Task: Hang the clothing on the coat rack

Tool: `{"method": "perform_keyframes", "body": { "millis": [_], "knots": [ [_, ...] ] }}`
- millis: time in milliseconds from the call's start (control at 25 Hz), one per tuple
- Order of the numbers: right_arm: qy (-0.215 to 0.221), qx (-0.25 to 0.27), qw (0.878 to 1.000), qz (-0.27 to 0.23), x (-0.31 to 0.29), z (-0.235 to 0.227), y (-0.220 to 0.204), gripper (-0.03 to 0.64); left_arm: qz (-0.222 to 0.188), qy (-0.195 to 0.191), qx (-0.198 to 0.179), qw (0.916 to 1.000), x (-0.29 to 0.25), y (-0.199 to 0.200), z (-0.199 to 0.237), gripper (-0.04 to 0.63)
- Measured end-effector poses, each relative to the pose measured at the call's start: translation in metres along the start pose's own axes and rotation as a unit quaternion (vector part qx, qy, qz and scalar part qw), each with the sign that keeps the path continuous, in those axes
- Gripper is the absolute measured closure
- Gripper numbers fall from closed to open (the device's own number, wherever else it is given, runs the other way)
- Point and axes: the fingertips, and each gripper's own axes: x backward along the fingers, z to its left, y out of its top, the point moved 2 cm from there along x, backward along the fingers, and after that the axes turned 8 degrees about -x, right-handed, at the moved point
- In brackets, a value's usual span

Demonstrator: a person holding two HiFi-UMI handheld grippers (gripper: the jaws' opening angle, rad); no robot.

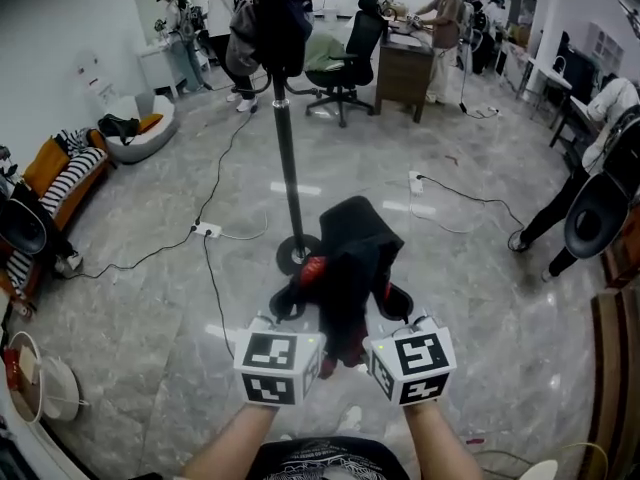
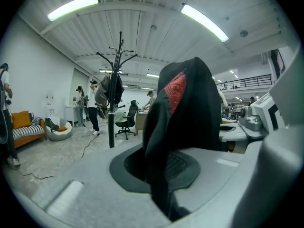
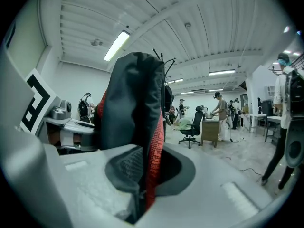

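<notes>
A black garment with red lining [image 1: 355, 253] hangs bunched between my two grippers, held up in front of me. My left gripper [image 1: 291, 305] is shut on its left side, and the cloth [image 2: 190, 108] fills the gap between the jaws [image 2: 164, 175]. My right gripper [image 1: 394, 304] is shut on its right side, with the red-edged fold [image 3: 135, 113] pinched in the jaws [image 3: 141, 177]. The black coat rack [image 1: 288, 158] stands just beyond the garment on a round base [image 1: 296, 254]. Dark clothing [image 1: 268, 26] hangs at its top. The rack's hooks [image 2: 117, 56] show in the left gripper view.
Cables and a power strip [image 1: 207, 230] lie on the grey floor left of the rack. An orange sofa [image 1: 60, 173] and a white beanbag [image 1: 135, 128] stand at the left. An office chair [image 1: 350, 53], a desk [image 1: 405, 63] and several people are at the back and right.
</notes>
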Motion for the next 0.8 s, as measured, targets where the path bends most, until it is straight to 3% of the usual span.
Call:
{"method": "perform_keyframes", "body": {
  "millis": [800],
  "knots": [
    [0.057,0.002,0.998,-0.001,-0.036,-0.100,0.015,0.594,0.015,0.052,0.011,0.9985,-0.093,0.022,-0.038,0.568]
  ]
}}
